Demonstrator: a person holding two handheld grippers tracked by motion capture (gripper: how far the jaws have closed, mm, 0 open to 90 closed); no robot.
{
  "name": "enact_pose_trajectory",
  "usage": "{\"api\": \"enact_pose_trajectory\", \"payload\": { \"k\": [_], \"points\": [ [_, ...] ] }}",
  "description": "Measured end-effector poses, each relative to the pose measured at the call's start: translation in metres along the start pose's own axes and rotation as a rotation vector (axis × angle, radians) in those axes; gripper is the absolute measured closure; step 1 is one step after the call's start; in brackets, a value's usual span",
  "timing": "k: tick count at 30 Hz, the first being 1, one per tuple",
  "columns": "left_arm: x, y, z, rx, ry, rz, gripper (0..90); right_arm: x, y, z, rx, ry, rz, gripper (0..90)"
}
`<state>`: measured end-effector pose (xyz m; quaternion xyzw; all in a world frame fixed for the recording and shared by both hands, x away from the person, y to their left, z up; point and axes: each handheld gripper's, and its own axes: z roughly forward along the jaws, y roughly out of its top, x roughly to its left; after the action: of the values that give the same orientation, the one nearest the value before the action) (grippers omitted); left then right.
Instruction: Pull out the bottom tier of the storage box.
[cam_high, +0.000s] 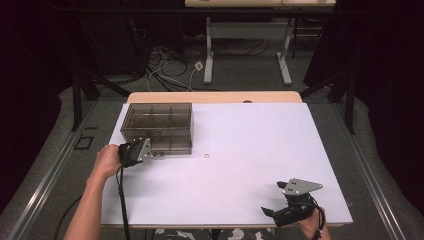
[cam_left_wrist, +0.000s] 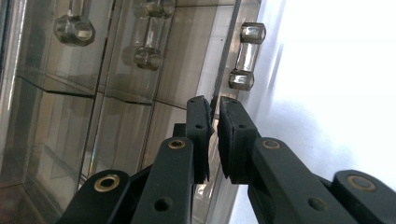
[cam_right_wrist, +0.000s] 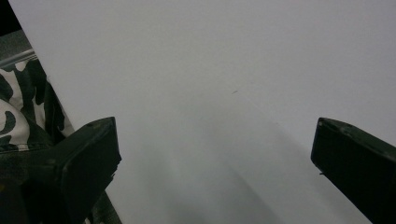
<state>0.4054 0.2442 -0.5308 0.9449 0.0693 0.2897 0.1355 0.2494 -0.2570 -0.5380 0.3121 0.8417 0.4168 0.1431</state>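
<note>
Left tool (cam_high: 150, 154) at (smoky) drawer box (cam_high: 159, 125)

Rectangular bench (cam_high: 240, 190) with a white top; a strip of pale wood shows along its far edge. Standing on it, at the far left corner: a smoke-tinted transparent plastic drawer cabinet (cam_high: 157, 125) with clear knob handles. Lying just off the cabinet's near right corner: one small pale object (cam_high: 207, 155), too small to identify.

High view looks down on the table (cam_high: 240, 150); both gripper views sit close, probably sharing its white top.
</note>
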Motion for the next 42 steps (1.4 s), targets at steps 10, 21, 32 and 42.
{"api": "enact_pose_trajectory", "payload": {
  "k": [10,21,32,42],
  "points": [
    [-0.0001,-0.0026,-0.0038,-0.008,-0.035,0.02,83.5,0.0004,-0.0003,-0.0005,0.0,-0.002,-0.005,0.5],
    [-0.0006,-0.0045,-0.0063,-0.012,-0.058,0.03,83.9,-0.0003,-0.0005,-0.0002,0.001,-0.003,0.001,0.5],
    [-0.001,-0.006,-0.0078,-0.02,-0.08,0.031,84.3,-0.0002,-0.0007,-0.0003,0.002,-0.002,0.003,0.5],
    [-0.0009,-0.0078,-0.0099,-0.032,-0.103,0.034,84.6,-0.0008,-0.001,-0.0002,0.0,-0.003,0.003,0.5]
  ]
}}
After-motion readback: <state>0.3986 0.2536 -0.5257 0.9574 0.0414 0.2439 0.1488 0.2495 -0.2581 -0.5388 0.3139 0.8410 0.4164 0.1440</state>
